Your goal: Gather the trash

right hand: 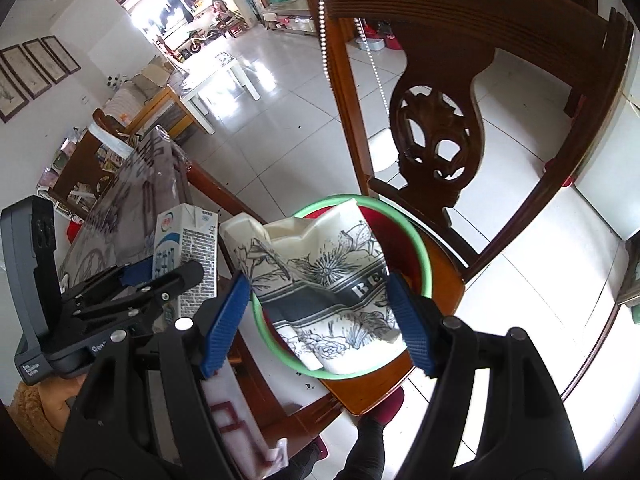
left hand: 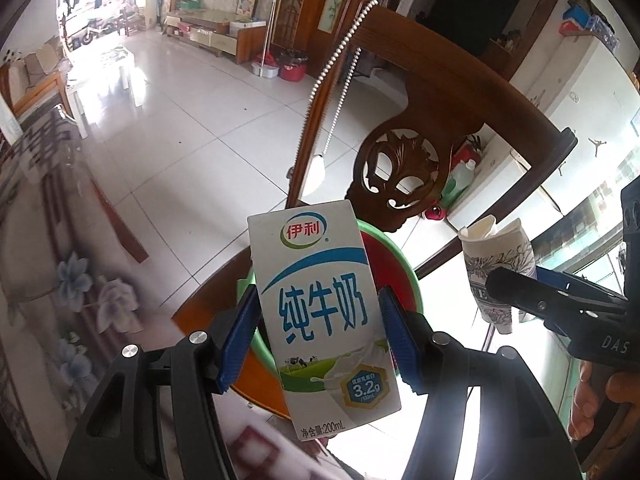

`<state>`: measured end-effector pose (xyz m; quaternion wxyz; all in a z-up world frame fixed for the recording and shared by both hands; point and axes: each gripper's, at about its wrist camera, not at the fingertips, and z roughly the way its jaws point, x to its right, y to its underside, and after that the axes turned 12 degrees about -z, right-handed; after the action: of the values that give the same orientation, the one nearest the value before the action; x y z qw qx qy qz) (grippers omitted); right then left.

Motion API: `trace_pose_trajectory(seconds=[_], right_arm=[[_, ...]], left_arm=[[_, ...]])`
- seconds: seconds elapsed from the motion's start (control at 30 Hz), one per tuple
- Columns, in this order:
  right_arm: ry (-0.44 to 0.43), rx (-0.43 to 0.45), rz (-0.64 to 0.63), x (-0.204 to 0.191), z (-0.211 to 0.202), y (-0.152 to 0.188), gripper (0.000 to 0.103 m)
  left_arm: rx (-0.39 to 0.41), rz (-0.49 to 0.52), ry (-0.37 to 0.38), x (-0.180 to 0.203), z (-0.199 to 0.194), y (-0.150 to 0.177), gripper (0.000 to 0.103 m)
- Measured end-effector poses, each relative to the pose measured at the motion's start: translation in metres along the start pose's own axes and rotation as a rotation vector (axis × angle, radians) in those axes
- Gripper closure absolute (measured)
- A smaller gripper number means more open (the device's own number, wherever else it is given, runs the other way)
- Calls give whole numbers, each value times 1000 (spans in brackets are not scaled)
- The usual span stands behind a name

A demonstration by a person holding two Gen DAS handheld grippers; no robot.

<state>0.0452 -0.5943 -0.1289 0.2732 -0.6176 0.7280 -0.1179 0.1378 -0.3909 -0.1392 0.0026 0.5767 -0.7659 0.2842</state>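
Milk carton (left hand: 324, 312): upright, long axis vertical, clamped between left hand-held gripper (left hand: 320, 332) pads.
Crumpled paper cup (right hand: 324, 288): mouth up-left, pinched in right hand-held gripper (right hand: 320, 312), above green-rimmed bin (right hand: 424, 248).

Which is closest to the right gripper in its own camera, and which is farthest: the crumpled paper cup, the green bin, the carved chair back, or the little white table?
1. Crumpled paper cup: clamped in the right gripper.
2. Green bin: just behind the cup, on the chair seat.
3. Carved chair back: upright behind the bin.
4. Little white table: across the tiled floor, upper left.
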Motion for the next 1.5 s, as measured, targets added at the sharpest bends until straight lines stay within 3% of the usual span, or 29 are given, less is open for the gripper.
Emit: trace_pose_trajectory(seconds=[0.63, 0.7, 0.8, 0.9, 1.0, 1.17, 1.33, 1.4, 1.5], right_arm=[[-24, -21, 14, 27, 16, -13, 34], [-27, -24, 13, 26, 19, -14, 33], [-33, -29, 17, 25, 23, -16, 33], [-37, -32, 18, 22, 26, -18, 31], [-33, -16, 13, 14, 27, -17, 22], [-15, 0, 16, -5, 25, -14, 19], [51, 95, -65, -54, 3, -7, 18], [76, 166, -107, -78, -12, -2, 13], [144, 294, -164, -117, -35, 8, 4]], left_arm=[[-30, -5, -23, 20, 32, -15, 45], [-22, -6, -28, 19, 32, -15, 34], [-3, -7, -29, 16, 28, -17, 26], [2, -11, -40, 10, 25, -17, 22], [15, -17, -46, 2, 19, -17, 18], [60, -24, -45, -17, -7, -11, 15], [175, -78, -2, -45, -51, -5, 15], [266, -99, 6, -59, -78, -1, 7], [436, -109, -45, -78, -124, 7, 8]])
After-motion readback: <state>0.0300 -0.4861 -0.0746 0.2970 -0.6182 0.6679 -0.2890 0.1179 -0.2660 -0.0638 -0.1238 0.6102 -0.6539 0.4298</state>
